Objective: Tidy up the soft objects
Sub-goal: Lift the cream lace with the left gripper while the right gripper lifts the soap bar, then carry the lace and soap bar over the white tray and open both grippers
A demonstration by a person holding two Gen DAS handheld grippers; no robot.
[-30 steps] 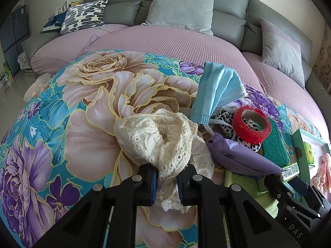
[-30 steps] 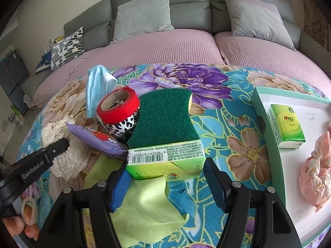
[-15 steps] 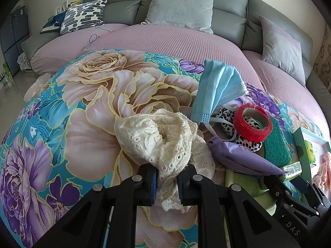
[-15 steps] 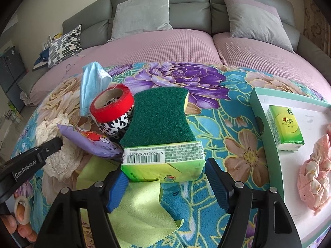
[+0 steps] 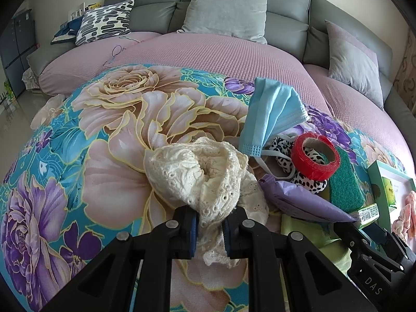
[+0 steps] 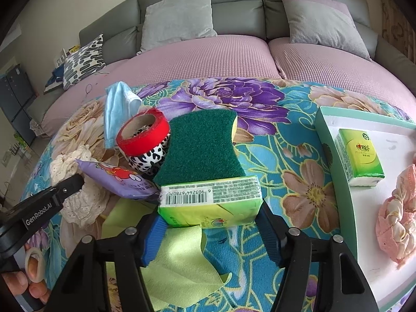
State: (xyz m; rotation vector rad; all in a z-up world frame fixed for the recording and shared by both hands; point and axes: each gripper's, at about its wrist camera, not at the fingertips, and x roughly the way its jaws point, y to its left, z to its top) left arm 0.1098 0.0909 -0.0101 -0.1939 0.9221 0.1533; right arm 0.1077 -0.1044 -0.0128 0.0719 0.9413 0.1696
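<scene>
Left wrist view: the left gripper [image 5: 210, 230] has its fingers clamped on a cream lace cloth [image 5: 205, 179], which bunches up in front of them on the floral blanket [image 5: 104, 135]; a frilled end hangs down between the fingers toward the camera. To its right lie a blue face mask [image 5: 270, 111], a red tape roll [image 5: 315, 160] on a black-and-white spotted item, a purple packet [image 5: 299, 200] pointing right, and a green scouring sponge [image 5: 344, 182]. The green tray [image 5: 374, 171] is cut off at the right edge. Right wrist view: the right gripper [image 6: 212, 230] is closing its fingers around a green tissue pack [image 6: 210, 200], whose long axis runs crosswise between them, barcode side up; both pads sit at its ends, though whether they press yet is hard to tell. It lies on a lime cloth [image 6: 179, 265], against the sponge's near end. In the tray [image 6: 325, 132] at right rest a second tissue pack [image 6: 360, 161] and a pink scrunchie [image 6: 397, 221], partly cut off.
</scene>
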